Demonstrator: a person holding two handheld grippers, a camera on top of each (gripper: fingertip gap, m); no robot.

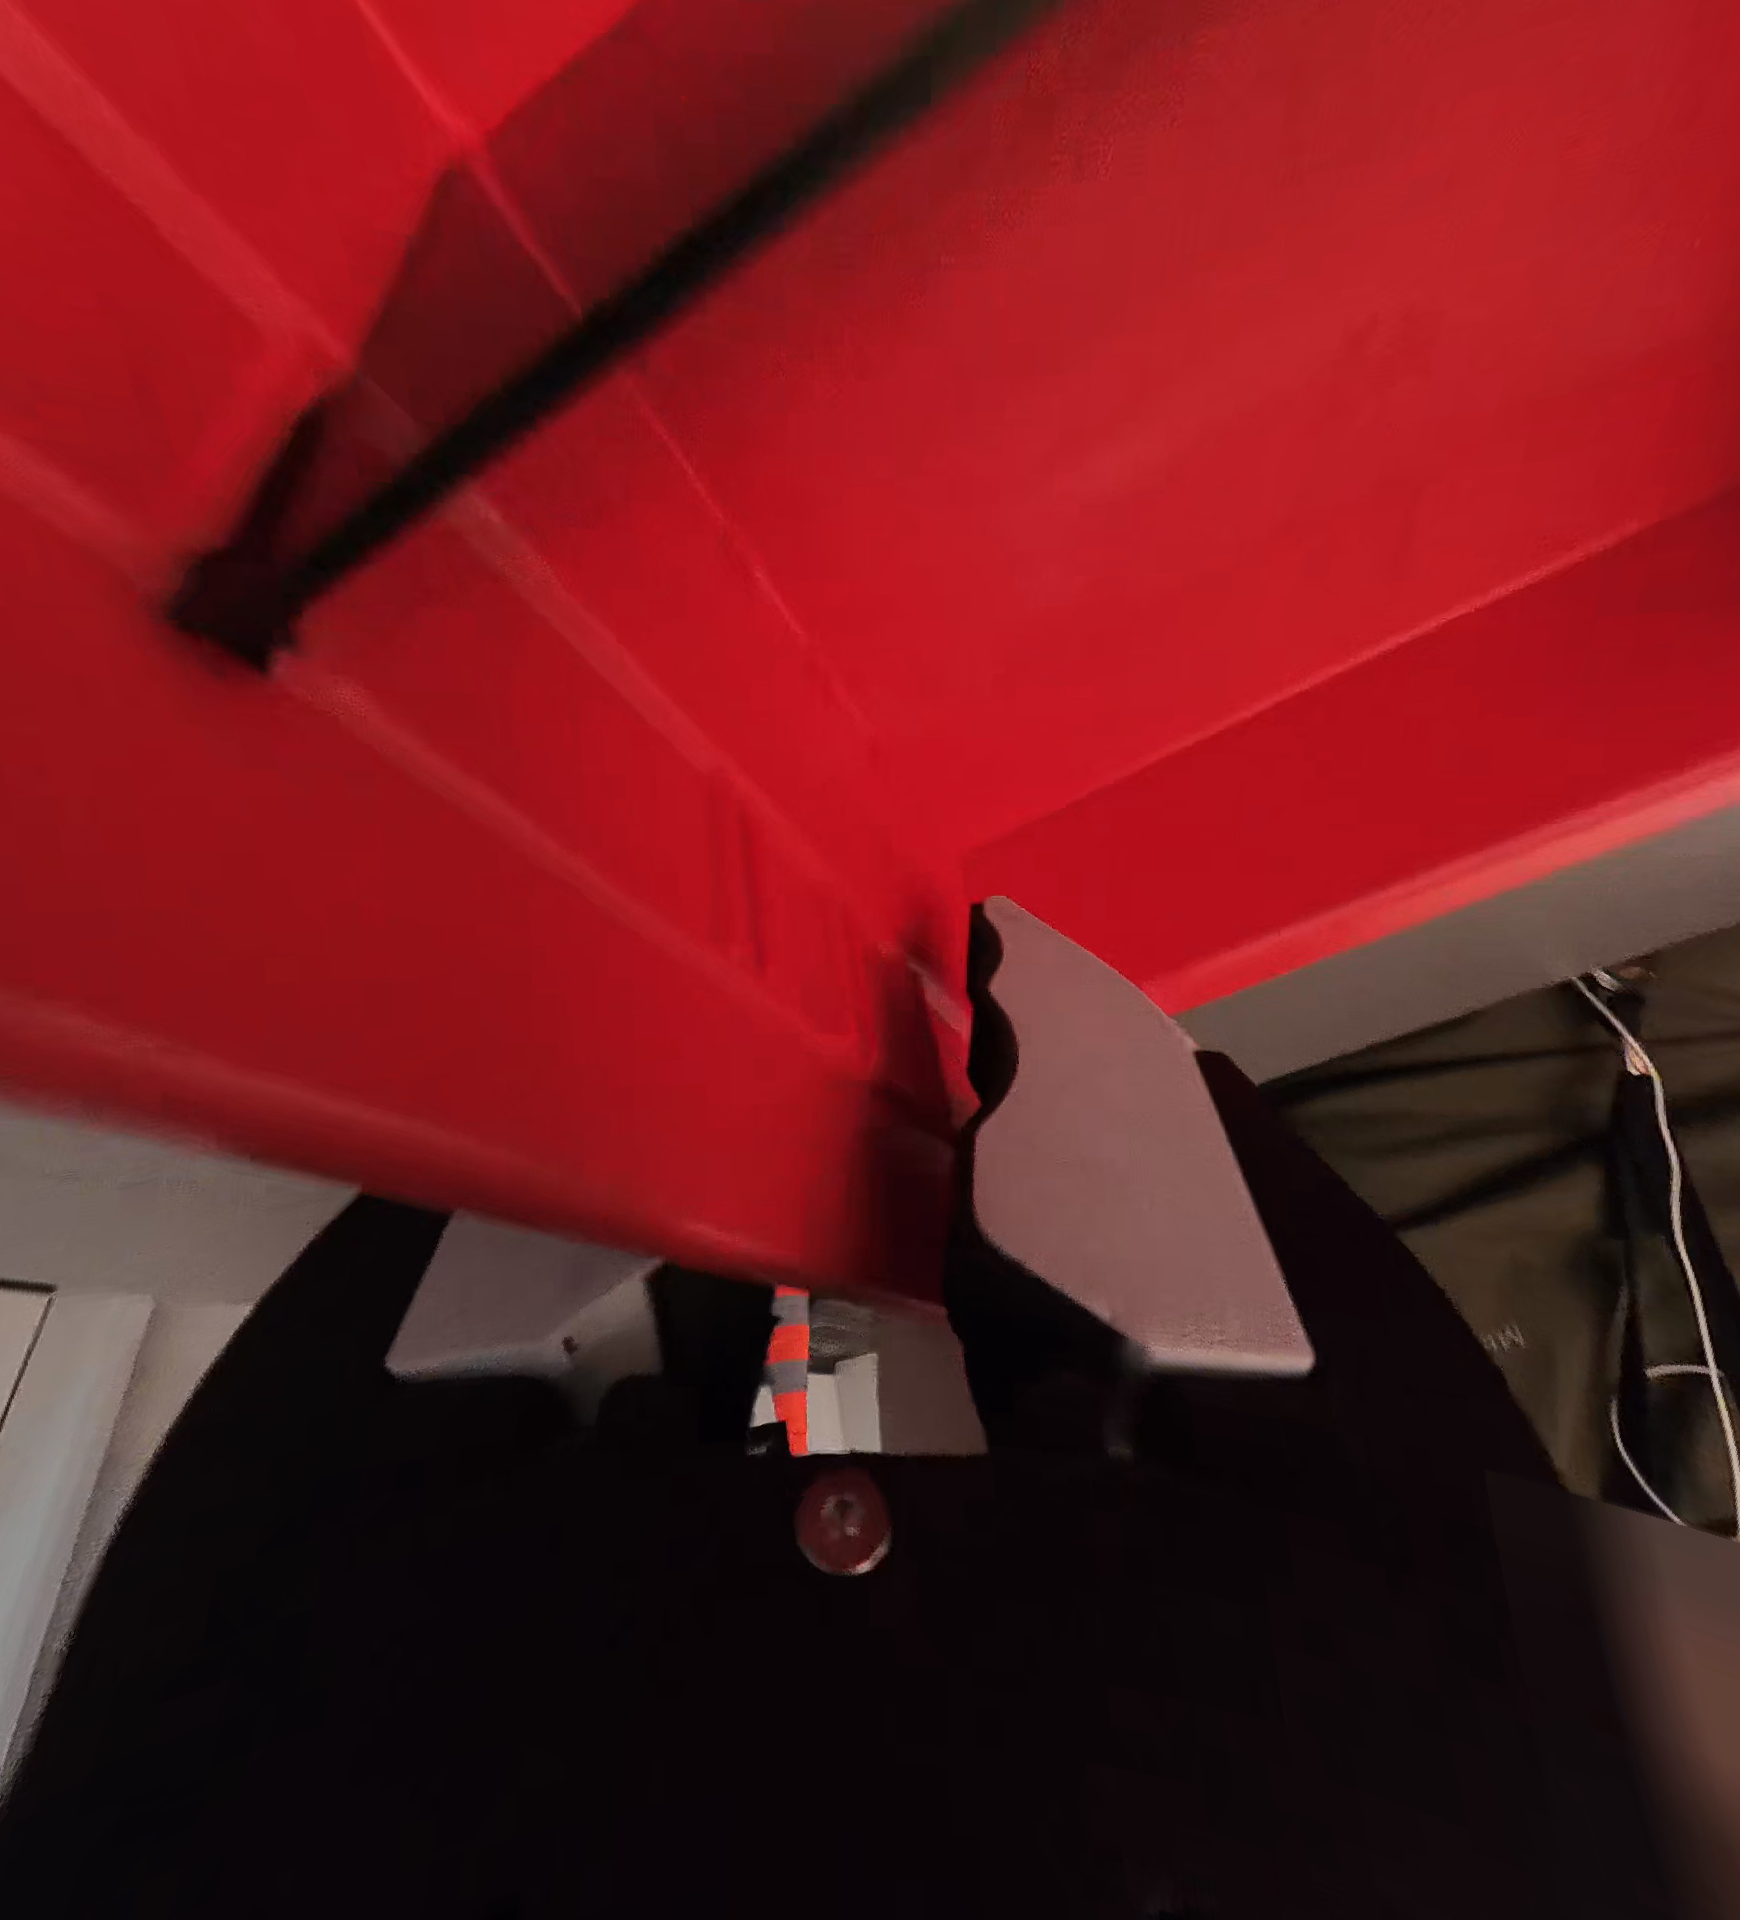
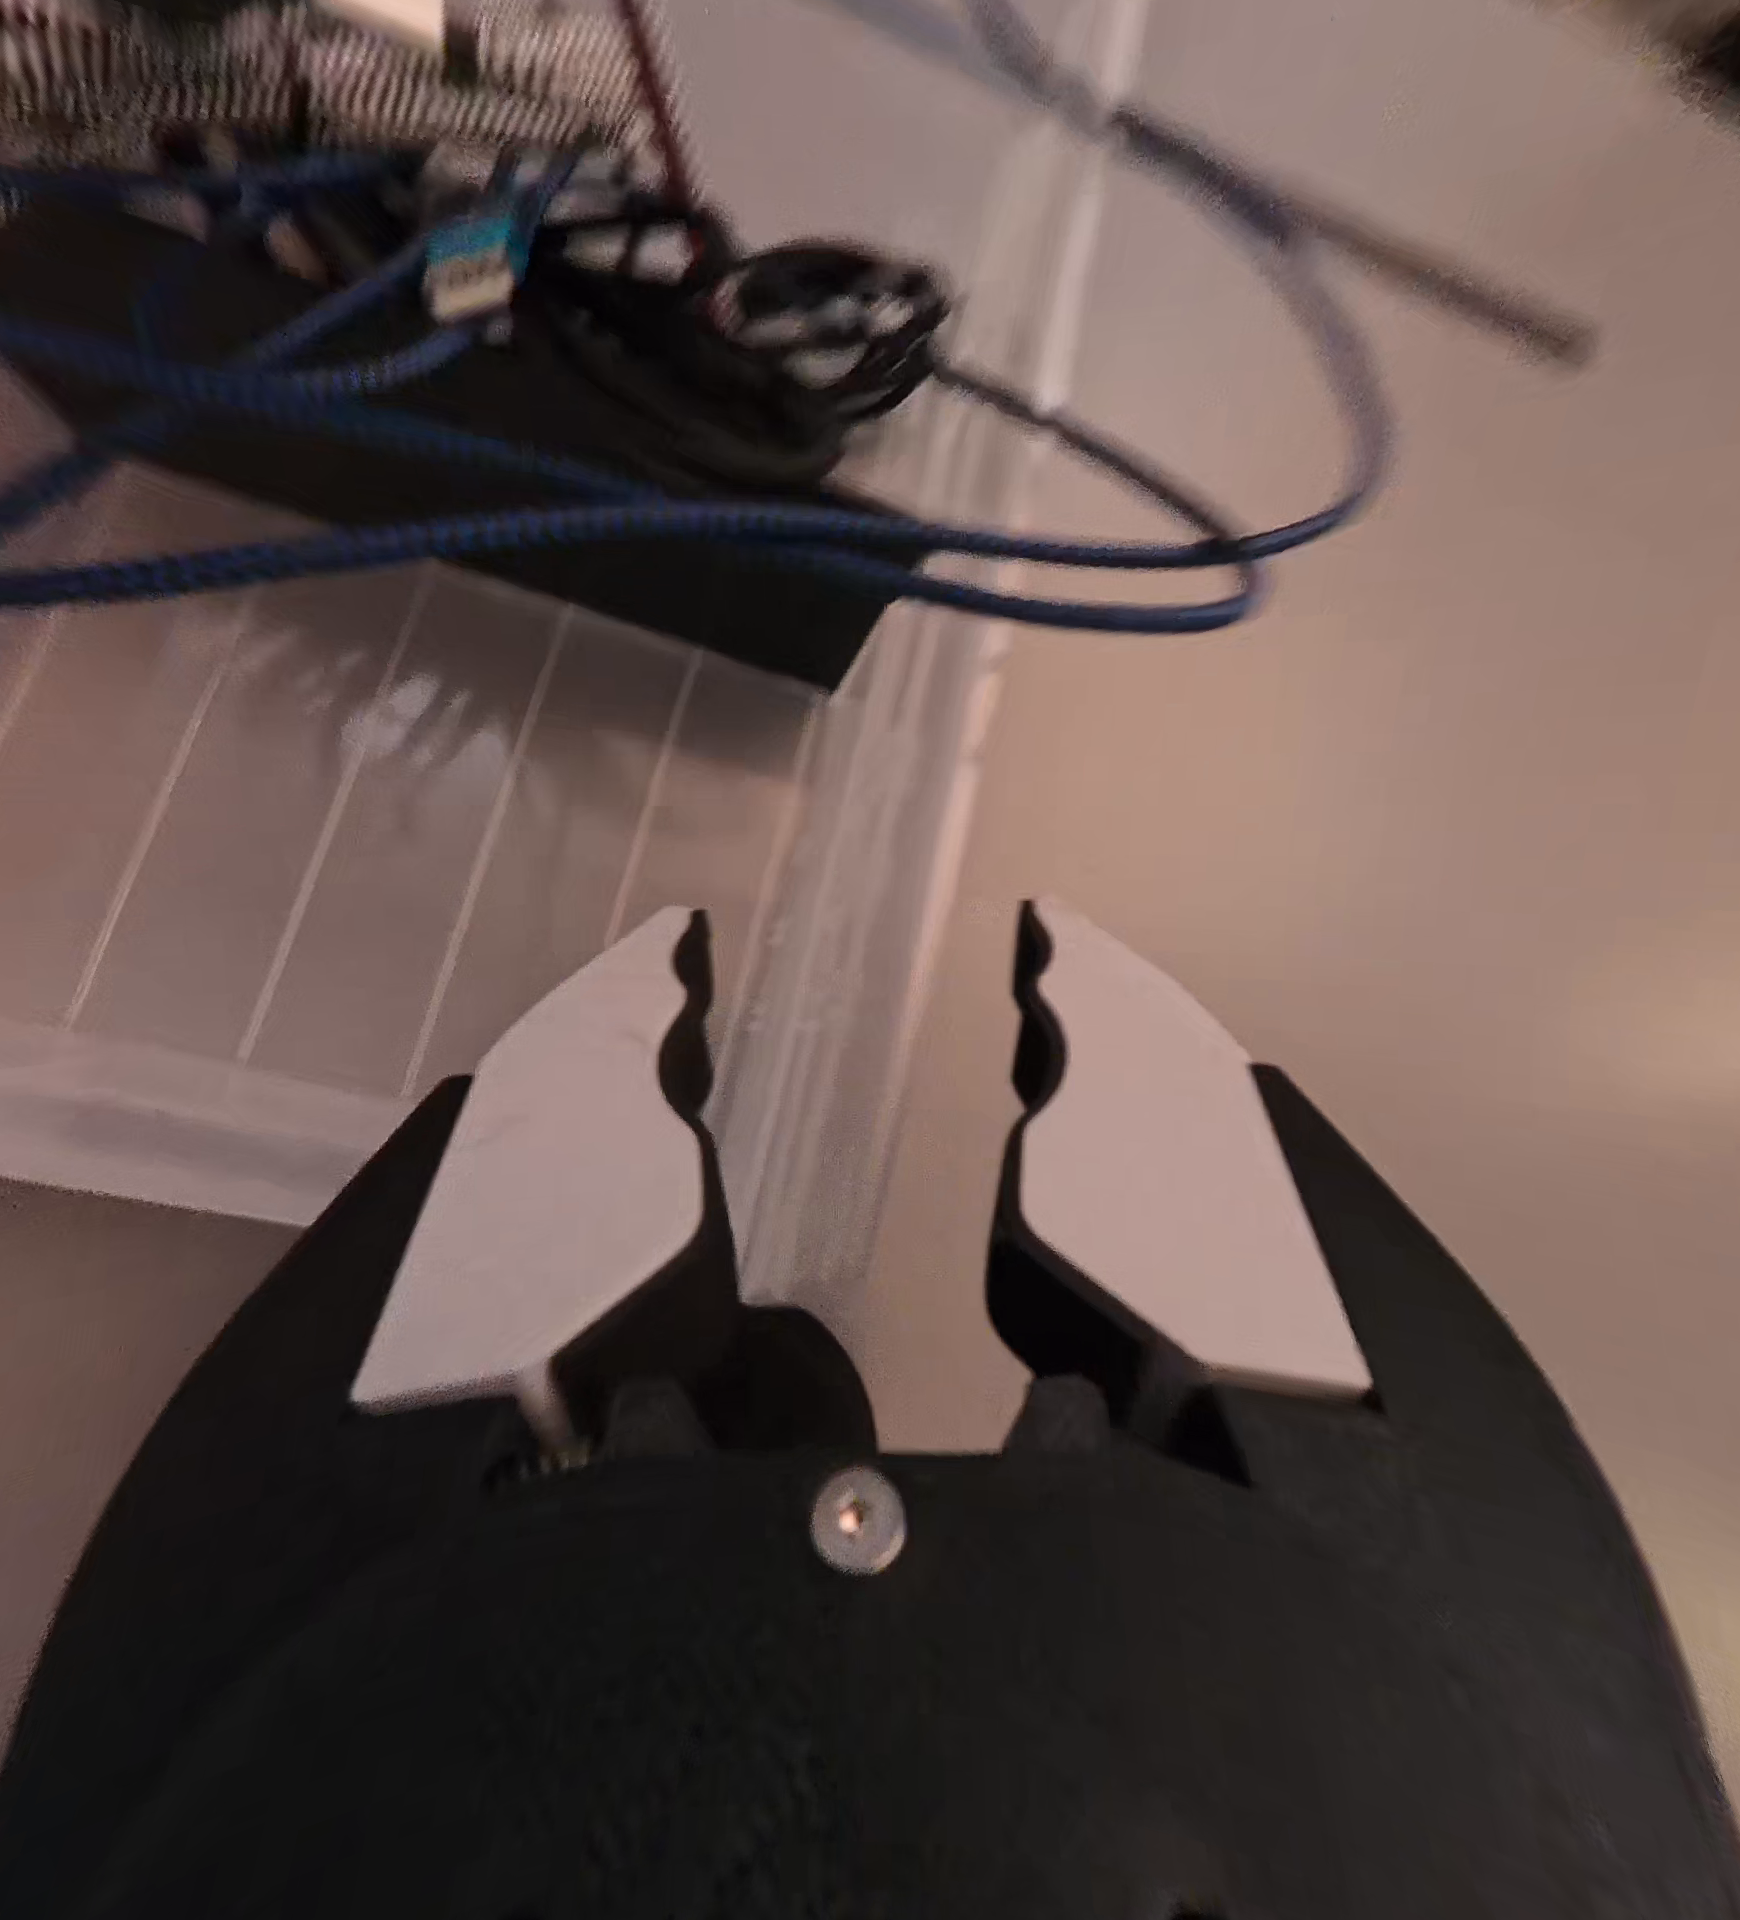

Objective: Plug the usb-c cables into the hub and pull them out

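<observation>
Right hand-held gripper — cables ahead-left

1. Red lid: one in my left wrist view, large, filling most of the picture.
2. Black strap or bar across that lid: one, blurred.
3. Tongs: two sets in all. Left tongs, one pale finger clear, the other hidden behind the lid edge. Right tongs, both fingers counted.
4. Clear plastic bin: one, ribbed.
5. Blue braided cable: several loops; I cannot tell whether one cable or two.
6. Blue plug: one.
7. Black coiled cable bundle: one.
8. Thin white wire: one, hanging against dark fabric.
</observation>
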